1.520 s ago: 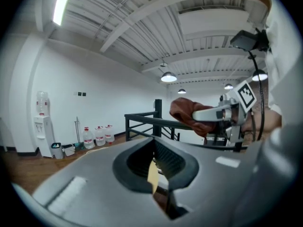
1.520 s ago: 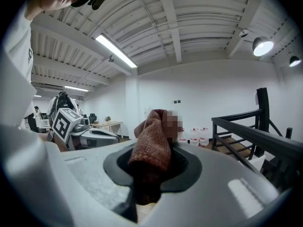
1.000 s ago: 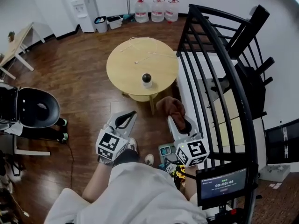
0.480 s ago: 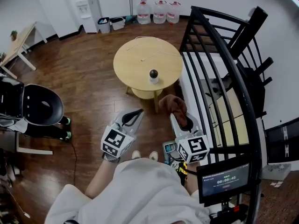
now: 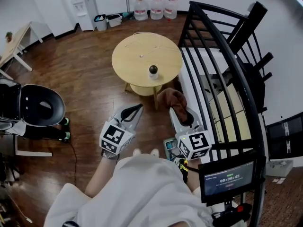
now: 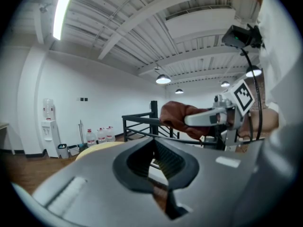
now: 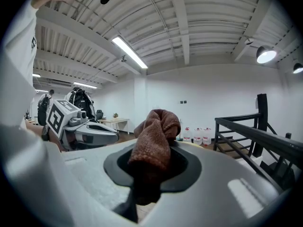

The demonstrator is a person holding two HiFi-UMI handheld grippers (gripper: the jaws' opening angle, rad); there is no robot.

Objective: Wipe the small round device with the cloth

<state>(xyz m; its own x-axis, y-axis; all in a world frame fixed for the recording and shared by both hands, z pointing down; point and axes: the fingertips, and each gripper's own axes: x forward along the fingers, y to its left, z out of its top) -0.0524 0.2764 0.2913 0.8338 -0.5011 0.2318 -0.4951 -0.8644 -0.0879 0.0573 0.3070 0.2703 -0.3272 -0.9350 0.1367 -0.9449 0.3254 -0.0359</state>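
This looks like an open, loft-style office. A wood floor [image 5: 80, 65] meets white walls, where a water dispenser [image 5: 80, 4] stands by spare water jugs [image 5: 156, 8] and a bin [image 5: 100, 21]. There are a round table [image 5: 137, 65], a black swivel chair [image 5: 40, 108], a desk [image 5: 14, 44] and a black stair railing [image 5: 222, 56]. The bare beamed ceiling [image 7: 199, 22] carries a strip light [image 7: 129, 52] and a pendant lamp [image 7: 265, 54].
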